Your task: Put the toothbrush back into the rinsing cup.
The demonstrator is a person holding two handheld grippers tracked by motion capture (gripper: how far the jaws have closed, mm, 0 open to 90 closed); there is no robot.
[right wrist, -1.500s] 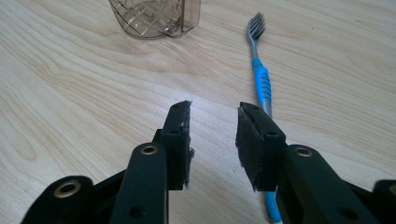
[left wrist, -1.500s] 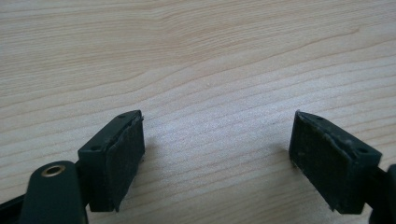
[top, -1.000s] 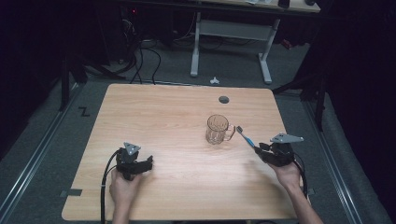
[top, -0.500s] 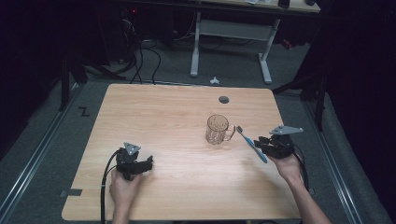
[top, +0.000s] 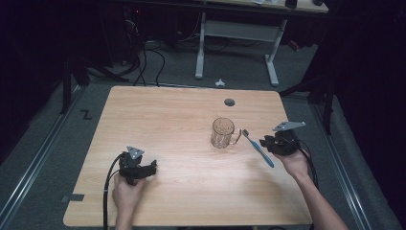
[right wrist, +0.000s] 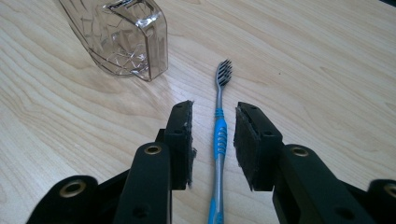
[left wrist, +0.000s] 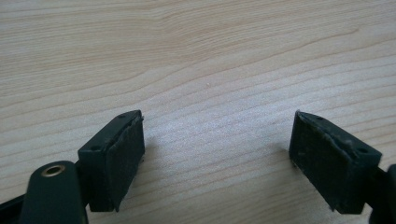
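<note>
The right gripper [top: 266,144] stood on the light wooden table [top: 163,115] with its jaws narrowly parted either side of the blue-and-grey plastic toothbrush [right wrist: 218,140], not clamped on it. The toothbrush lay flat, bristle head pointing toward the clear faceted glass mug [top: 222,132], just beside the mug's handle. The left gripper [left wrist: 219,154] rested near the table's front left, jaws wide apart over bare wood.

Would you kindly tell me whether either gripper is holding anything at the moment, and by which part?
Nothing is held. The right gripper straddles the toothbrush handle with jaws apart; the left gripper is open over bare table.
</note>
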